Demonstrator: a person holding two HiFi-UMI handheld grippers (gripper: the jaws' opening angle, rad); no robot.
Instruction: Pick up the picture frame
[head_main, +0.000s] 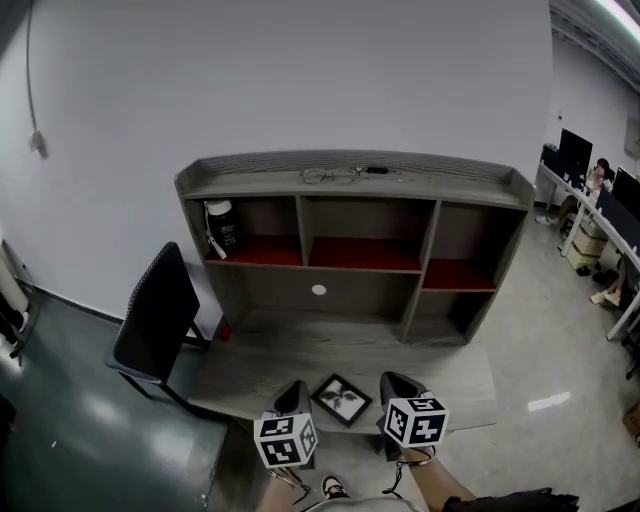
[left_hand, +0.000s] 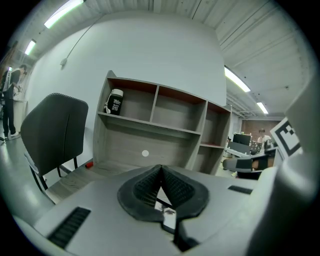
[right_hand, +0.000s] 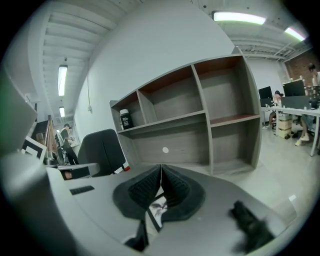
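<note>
Flanking picture frame (head_main: 341, 398) on desk (head_main: 458, 385): left gripper (head_main: 293, 393), right gripper (head_main: 397, 384). Both sets of jaws pressed together, gripping nothing.

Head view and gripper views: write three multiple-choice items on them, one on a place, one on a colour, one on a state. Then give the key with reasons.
1. Where does the black bottle stand?
A. on the chair
B. in the upper left compartment of the shelf unit
C. on the floor

2. What colour are the compartment floors?
A. red
B. blue
C. yellow

3. How is the picture frame held?
A. by the left gripper and the right gripper together
B. by nothing; it lies in a compartment
C. by the right gripper alone

Key:
1 B: the black bottle stands at the left end of the upper row.
2 A: all three floors show red.
3 A: each gripper's jaws are shut on the picture frame, which sits between the two in the head view.
</note>
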